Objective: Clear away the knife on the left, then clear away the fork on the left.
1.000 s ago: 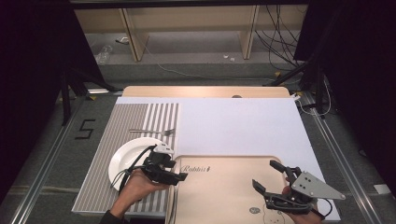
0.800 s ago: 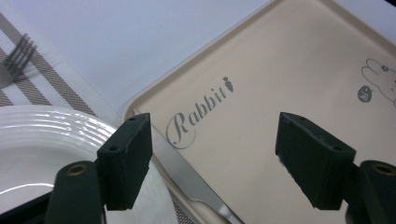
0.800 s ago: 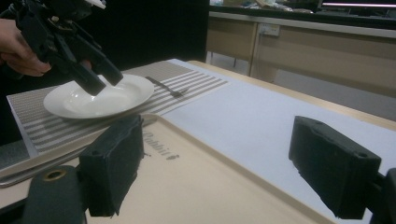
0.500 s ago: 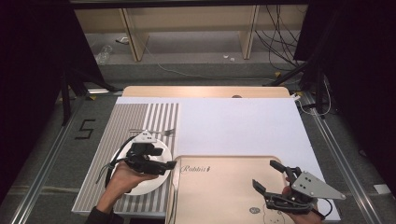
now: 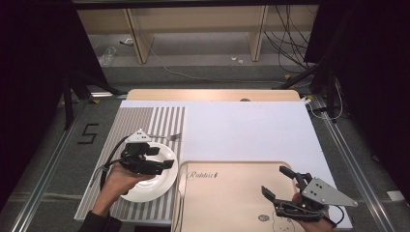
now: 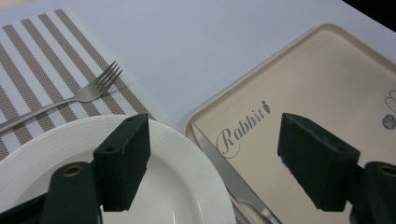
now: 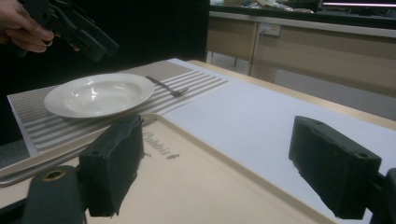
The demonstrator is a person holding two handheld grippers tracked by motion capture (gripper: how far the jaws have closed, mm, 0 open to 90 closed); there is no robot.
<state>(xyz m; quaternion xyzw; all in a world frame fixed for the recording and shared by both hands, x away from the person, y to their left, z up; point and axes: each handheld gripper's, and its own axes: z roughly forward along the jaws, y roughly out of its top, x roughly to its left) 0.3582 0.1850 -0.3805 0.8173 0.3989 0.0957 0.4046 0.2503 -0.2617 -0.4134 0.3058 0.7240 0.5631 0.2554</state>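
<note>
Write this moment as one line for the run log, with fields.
left gripper: open, empty, above plate | right gripper: open, empty, over tray | fork: on striped mat

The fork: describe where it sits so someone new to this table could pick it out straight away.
Start at the striped placemat on the left part of the table. The white plate lies on its near half, and the fork lies just beyond the plate's far rim, tines toward the bare white sheet. It is slim grey metal with prongs, unlike the knife between plate and beige tray.
</note>
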